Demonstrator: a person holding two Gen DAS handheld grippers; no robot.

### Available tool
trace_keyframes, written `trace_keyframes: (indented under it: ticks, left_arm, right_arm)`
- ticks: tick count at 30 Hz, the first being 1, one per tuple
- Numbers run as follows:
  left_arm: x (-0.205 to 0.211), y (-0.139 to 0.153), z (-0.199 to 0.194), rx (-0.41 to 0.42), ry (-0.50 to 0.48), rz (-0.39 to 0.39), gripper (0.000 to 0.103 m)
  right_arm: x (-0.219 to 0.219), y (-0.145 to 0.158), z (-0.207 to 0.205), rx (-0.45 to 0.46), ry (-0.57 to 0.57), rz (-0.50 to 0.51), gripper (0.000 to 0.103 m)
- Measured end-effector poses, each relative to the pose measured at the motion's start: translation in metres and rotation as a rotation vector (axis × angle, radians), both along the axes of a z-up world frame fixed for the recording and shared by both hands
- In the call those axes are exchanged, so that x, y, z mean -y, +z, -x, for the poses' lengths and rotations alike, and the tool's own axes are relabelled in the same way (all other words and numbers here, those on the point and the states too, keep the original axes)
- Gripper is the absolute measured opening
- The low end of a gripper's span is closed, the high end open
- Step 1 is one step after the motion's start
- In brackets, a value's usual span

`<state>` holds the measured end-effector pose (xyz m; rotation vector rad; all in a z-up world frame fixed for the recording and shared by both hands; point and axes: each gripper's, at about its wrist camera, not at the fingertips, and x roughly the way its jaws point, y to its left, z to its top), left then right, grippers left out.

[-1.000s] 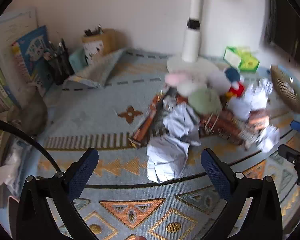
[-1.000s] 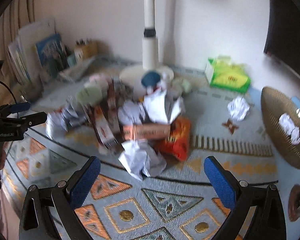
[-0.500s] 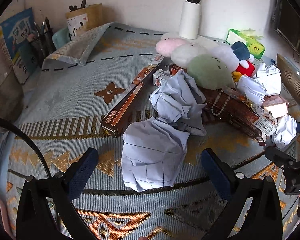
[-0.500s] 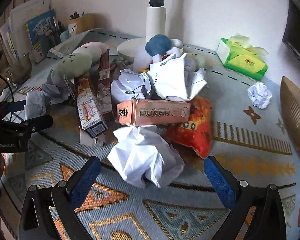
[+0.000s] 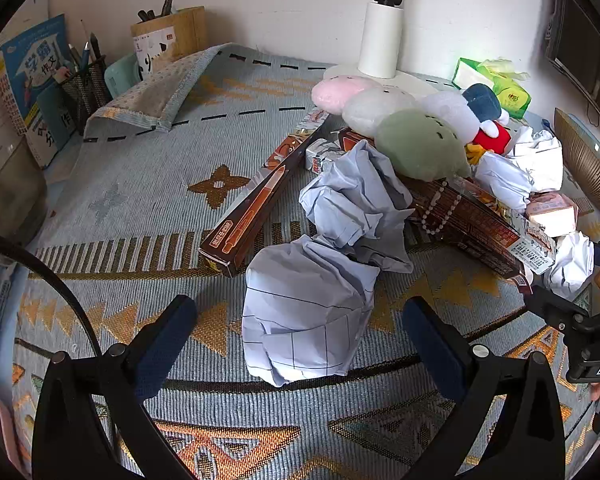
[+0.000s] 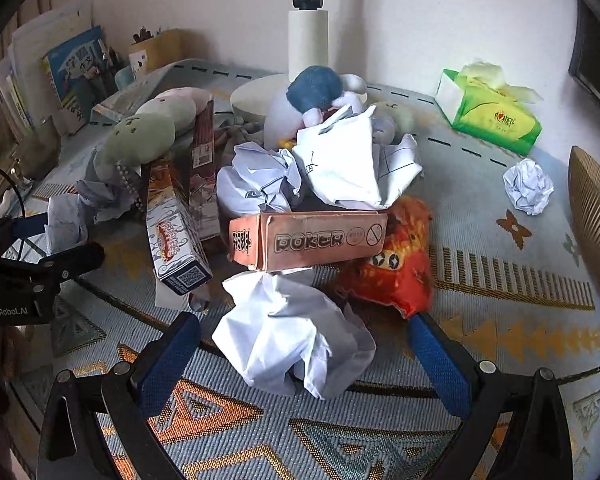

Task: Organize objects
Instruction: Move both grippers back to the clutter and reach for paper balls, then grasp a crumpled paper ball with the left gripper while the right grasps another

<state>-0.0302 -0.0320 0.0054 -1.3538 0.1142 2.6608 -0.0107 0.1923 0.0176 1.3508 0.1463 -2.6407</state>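
A heap of clutter lies on the patterned cloth: crumpled papers, long brown boxes, plush toys, a pink box and a red snack bag. My left gripper (image 5: pixel 300 332) is open, its blue pads on either side of a crumpled lined paper (image 5: pixel 308 320) without touching it. Behind that paper lie a second crumpled sheet (image 5: pixel 356 204), a long brown box (image 5: pixel 256 212) and a green plush (image 5: pixel 420 148). My right gripper (image 6: pixel 304 348) is open around a white crumpled paper (image 6: pixel 288 336), in front of the pink box (image 6: pixel 312 240) and the red snack bag (image 6: pixel 400 256).
A white lamp post (image 6: pixel 308 36) stands at the back. A green tissue pack (image 6: pixel 488 116) and a loose paper ball (image 6: pixel 528 186) lie back right, beside a woven basket (image 6: pixel 596 224). Books (image 5: pixel 32 80), a mesh pen cup (image 5: pixel 84 84) and a wooden holder (image 5: pixel 168 36) line the left.
Both grippers have come down and forward toward the heap, so each crumpled paper now sits between open pads. Nothing in the heap has shifted.
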Motion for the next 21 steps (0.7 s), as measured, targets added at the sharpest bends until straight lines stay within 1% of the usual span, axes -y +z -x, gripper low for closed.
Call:
trace_keyframes:
  ticks: [6,7,8,9,10,11,12,14,16,18,21]
  left_arm:
    - [0.001,0.0,0.001,-0.001,0.01,-0.006,0.103]
    - [0.001,0.001,-0.001,-0.011,0.018,-0.005,0.092]
    - [0.004,0.005,-0.004,-0.042,0.026,-0.023,0.055]
    - [0.007,0.008,-0.007,-0.057,0.032,-0.048,0.049]
    - [0.01,0.007,-0.005,-0.047,0.024,-0.08,0.049]
    - [0.012,0.008,-0.006,-0.051,0.023,-0.086,0.049]
    - [0.012,0.008,-0.007,-0.05,0.026,-0.081,0.049]
    - [0.011,0.008,-0.01,-0.055,0.029,-0.065,0.049]
    - [0.011,0.01,-0.012,-0.058,0.03,-0.082,0.049]
    - [0.01,0.012,-0.015,-0.061,0.031,-0.091,0.049]
    - [0.009,0.018,-0.02,-0.071,0.031,-0.079,0.049]
  right_arm:
    - [0.001,0.0,0.0,0.0,-0.002,-0.001,0.103]
    - [0.0,0.001,0.0,-0.001,0.0,0.006,0.102]
    - [0.0,0.001,-0.001,-0.005,-0.003,0.006,0.098]
    - [-0.001,0.003,-0.003,-0.016,0.0,0.013,0.088]
    - [-0.002,0.004,-0.005,-0.027,-0.003,0.008,0.075]
    - [-0.003,0.005,-0.008,-0.034,-0.001,0.019,0.068]
    - [-0.005,0.007,-0.01,-0.039,-0.006,0.026,0.057]
    - [-0.007,0.007,-0.011,-0.037,-0.01,0.032,0.055]
    - [-0.011,0.008,-0.013,-0.04,-0.018,0.055,0.053]
    - [-0.017,0.009,-0.014,-0.032,-0.027,0.11,0.053]
    - [-0.024,0.012,-0.019,-0.026,-0.031,0.17,0.053]
